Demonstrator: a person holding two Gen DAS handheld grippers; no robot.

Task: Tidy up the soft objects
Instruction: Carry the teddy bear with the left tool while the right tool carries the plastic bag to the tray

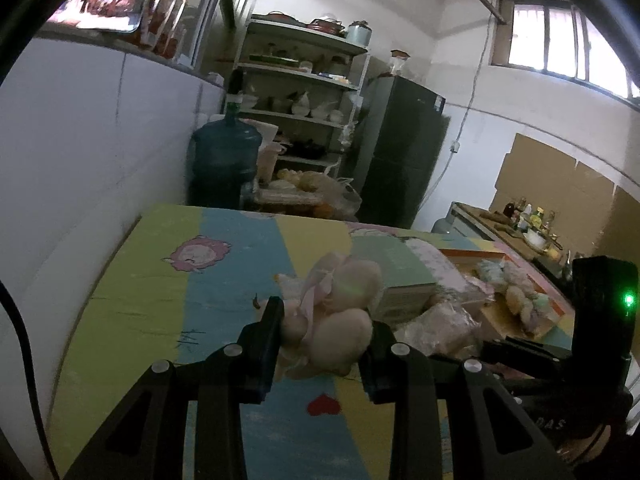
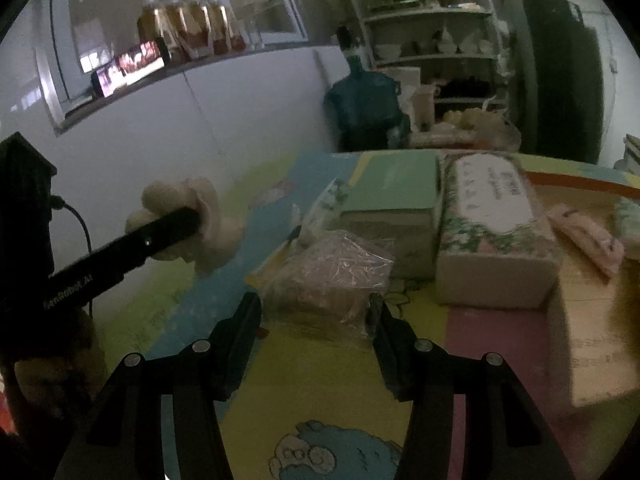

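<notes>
Left claw (image 1: 326, 330) clamped on cream plush toy (image 1: 344, 308), lifted clear above the tabletop (image 1: 140, 280) for carrying. Right claw (image 2: 314, 320) squeezing clear plastic bag (image 2: 332, 268) near the middle, probably lifting too.

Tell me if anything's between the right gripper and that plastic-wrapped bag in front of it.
Nothing visible. The plastic-wrapped bag already sits between the right gripper's fingers; whether they are pressing on it I cannot tell.

Plush toy (image 1: 348, 312) fuzzy; bag (image 2: 332, 276) crinkly, seemingly glossy plastic.
</notes>
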